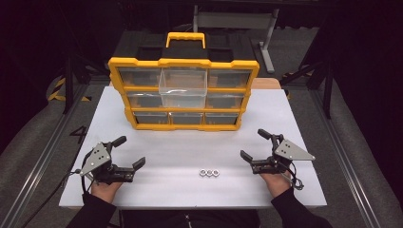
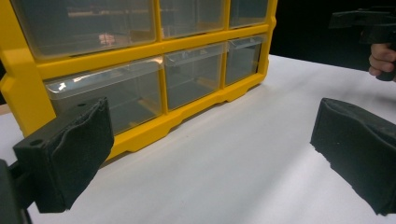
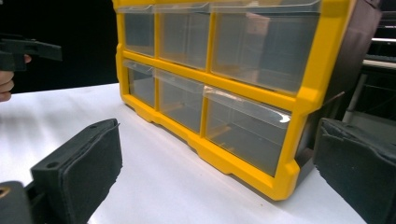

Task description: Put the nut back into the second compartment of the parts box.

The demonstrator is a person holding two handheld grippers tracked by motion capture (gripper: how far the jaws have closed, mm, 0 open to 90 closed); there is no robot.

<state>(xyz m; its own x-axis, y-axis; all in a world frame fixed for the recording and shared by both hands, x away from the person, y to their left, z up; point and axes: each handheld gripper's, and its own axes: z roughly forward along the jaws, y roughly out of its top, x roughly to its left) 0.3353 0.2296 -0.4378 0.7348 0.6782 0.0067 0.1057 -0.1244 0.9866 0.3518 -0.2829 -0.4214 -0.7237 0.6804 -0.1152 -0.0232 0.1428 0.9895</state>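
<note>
A yellow and black organiser [image 1: 184, 92] with clear drawers stands at the back of the white table [image 1: 157, 147]; its top middle drawer [image 1: 183, 88] is pulled out. Three small metal nuts [image 1: 209, 173] lie in a row near the table's front edge. My left gripper [image 1: 128, 151] rests at the front left, open, nothing between its pads [image 2: 70, 154]. My right gripper [image 1: 254, 145] rests at the front right, also open and empty, its pads [image 3: 84, 168] wide apart. Both gripper views look at the organiser's [image 2: 140, 74] [image 3: 224, 93] lower drawers.
Bare white tabletop lies between the grippers and the organiser. Metal rails and dark floor flank the table. A grey stand [image 1: 235, 21] sits behind the organiser. In each gripper view the other hand and gripper appear at the far edge.
</note>
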